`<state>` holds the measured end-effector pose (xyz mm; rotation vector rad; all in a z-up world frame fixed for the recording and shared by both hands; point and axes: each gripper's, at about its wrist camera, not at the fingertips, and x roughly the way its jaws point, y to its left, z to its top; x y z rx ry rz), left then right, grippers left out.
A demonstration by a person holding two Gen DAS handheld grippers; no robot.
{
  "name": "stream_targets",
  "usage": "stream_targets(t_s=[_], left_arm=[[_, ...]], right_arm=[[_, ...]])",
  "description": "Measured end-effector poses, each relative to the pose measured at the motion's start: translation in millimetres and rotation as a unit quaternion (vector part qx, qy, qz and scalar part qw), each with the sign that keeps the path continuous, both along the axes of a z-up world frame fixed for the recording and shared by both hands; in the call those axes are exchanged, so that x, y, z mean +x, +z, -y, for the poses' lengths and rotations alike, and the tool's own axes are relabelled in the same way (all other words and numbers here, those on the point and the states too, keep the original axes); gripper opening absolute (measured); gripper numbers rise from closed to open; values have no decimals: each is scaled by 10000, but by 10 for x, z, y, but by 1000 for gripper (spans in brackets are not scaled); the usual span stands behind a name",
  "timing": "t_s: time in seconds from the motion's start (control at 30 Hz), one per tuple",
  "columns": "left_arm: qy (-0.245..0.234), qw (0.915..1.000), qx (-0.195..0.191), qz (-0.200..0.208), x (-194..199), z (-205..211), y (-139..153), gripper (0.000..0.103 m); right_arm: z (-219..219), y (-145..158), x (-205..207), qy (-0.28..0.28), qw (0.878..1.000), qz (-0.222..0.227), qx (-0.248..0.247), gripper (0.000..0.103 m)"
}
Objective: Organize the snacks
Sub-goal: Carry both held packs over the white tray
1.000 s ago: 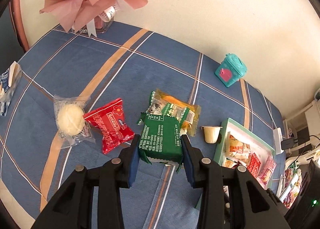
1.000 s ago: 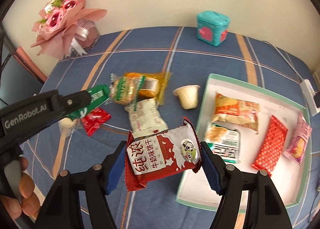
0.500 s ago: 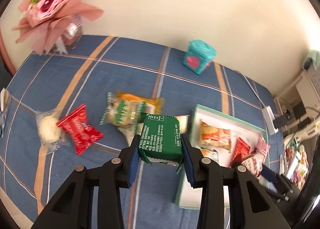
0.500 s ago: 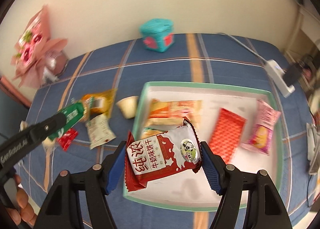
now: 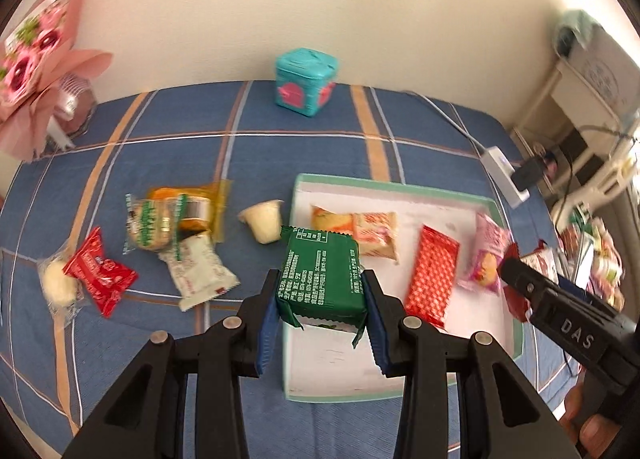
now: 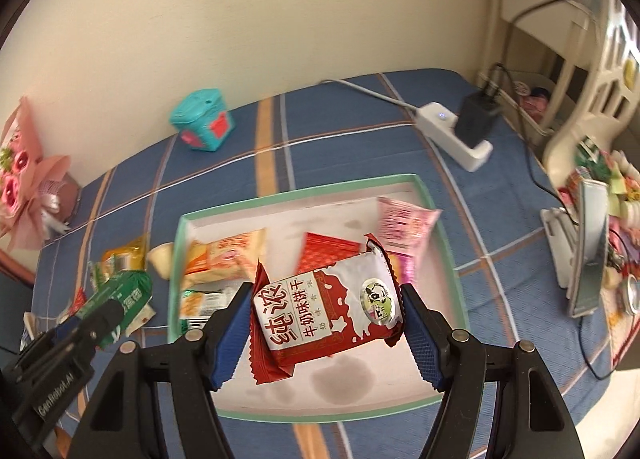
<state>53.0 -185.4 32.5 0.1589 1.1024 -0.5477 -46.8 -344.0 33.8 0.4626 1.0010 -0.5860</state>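
Snacks (image 5: 180,235) loose beside tray (image 5: 400,393) (four packets inside), teal tin (image 5: 306,81) behind

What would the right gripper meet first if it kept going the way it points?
Probably the bare white floor of the tray, below the red-and-white biscuit packet that the right gripper holds; depth is unclear.
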Motion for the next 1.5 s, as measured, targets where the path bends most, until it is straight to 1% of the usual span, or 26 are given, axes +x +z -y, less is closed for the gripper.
stream_targets(t_s=[0.23, 0.37, 0.6, 0.87, 0.97, 1.33, 1.5], left_arm=[[-256, 9993, 256, 41, -128, 193, -73, 40], [-355, 9986, 394, 17, -170, 265, -141, 40], [-464, 9969, 622, -113, -197, 356, -315, 40], [-593, 9948, 761, -337, -228, 434, -491, 40], [-651, 9939, 828, -316, -253, 463, -518, 40], [-833, 9908, 920, -534, -325, 532, -645, 40], [-839, 9893, 1012, -635, -329, 545, -745, 40]], right_arm=[[120, -123, -88, -128, 9997, -215, 36, 73], [121, -229, -66, -84, 9991, -410, 62, 73], [101, -488, 7, -16, 9967, -786, 216, 73], [103, -723, 22, 31, 9928, -1157, 311, 73], [100, -800, 30, 53, 9909, -1314, 286, 73], [92, -985, 28, 120, 9881, -1490, 357, 73], [131, -1024, 139, 145, 9864, -1597, 352, 73]])
